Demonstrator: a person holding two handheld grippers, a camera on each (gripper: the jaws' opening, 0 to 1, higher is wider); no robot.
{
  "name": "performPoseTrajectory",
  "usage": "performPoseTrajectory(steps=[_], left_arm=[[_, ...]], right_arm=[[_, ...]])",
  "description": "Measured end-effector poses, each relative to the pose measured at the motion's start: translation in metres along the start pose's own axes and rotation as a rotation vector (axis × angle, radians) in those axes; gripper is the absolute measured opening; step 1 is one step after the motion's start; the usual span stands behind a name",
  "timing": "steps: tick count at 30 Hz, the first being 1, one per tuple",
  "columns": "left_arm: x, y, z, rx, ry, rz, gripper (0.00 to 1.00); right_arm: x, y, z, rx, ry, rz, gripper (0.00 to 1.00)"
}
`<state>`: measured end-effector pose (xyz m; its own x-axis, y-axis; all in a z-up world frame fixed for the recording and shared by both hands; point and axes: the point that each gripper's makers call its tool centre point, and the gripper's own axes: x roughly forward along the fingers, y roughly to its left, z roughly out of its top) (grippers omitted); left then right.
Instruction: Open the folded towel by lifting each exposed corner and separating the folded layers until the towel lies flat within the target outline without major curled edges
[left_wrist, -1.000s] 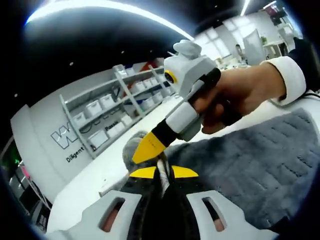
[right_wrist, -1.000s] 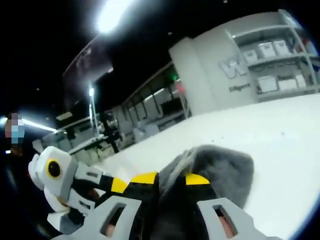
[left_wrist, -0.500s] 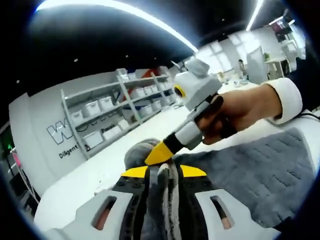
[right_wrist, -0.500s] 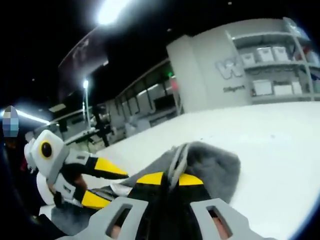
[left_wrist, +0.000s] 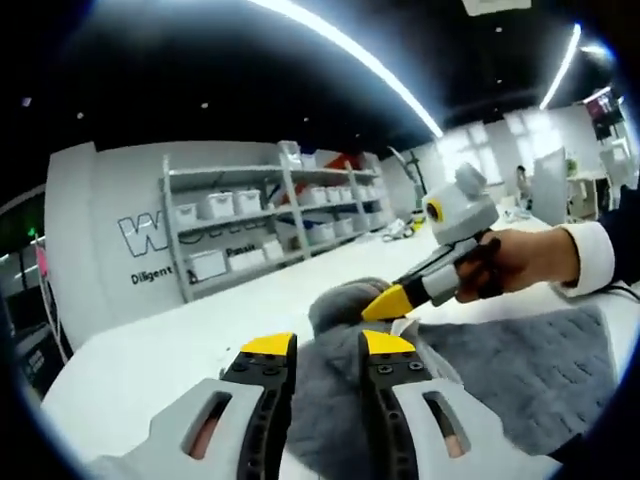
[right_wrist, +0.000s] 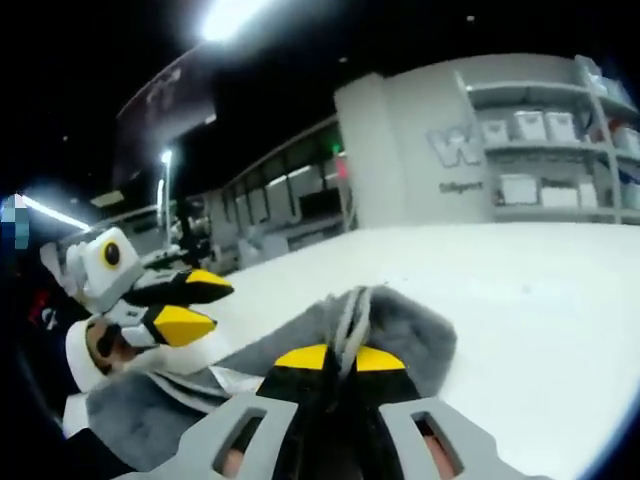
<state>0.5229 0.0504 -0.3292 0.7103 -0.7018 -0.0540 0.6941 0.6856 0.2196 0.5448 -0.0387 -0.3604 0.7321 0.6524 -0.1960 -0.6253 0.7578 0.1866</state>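
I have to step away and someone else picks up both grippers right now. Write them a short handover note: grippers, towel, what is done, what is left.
Left gripper: open, jaws apart over the grey towel, holding nothing.
Right gripper: shut on a bunched fold of the towel, lifted off the white table.
In the left gripper view, the right gripper's yellow tip sits at the raised corner; the rest of the towel spreads across the table.
Done: one corner gripped and raised.
Left: grasp the other layer with the left gripper, pull the folds apart, lay the towel flat. The target outline is not visible from here.
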Motion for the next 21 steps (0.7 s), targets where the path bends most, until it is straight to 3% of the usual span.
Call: performPoseTrajectory(steps=[3,6,13,18,21], left_arm=[[0.001,0.003,-0.013,-0.02,0.05,0.008,0.21],[0.001,-0.001,-0.028,-0.065,0.115,-0.028,0.2],[-0.002,-0.007,-0.049,-0.018,0.223,-0.056,0.12],[-0.005,-0.005,-0.058,0.017,0.275,-0.046,0.07],[-0.007,-0.006,-0.062,0.015,0.294,-0.053,0.03]], right_arm=[[-0.004,-0.002,0.001,0.001,-0.005,-0.006,0.0],[-0.006,-0.004,0.002,0.015,-0.013,-0.005,0.0],[-0.01,-0.012,0.002,0.026,-0.009,-0.018,0.0],[-0.015,-0.017,0.003,0.227,-0.011,0.041,0.0],[-0.014,-0.031,0.007,0.271,-0.005,0.036,0.0]])
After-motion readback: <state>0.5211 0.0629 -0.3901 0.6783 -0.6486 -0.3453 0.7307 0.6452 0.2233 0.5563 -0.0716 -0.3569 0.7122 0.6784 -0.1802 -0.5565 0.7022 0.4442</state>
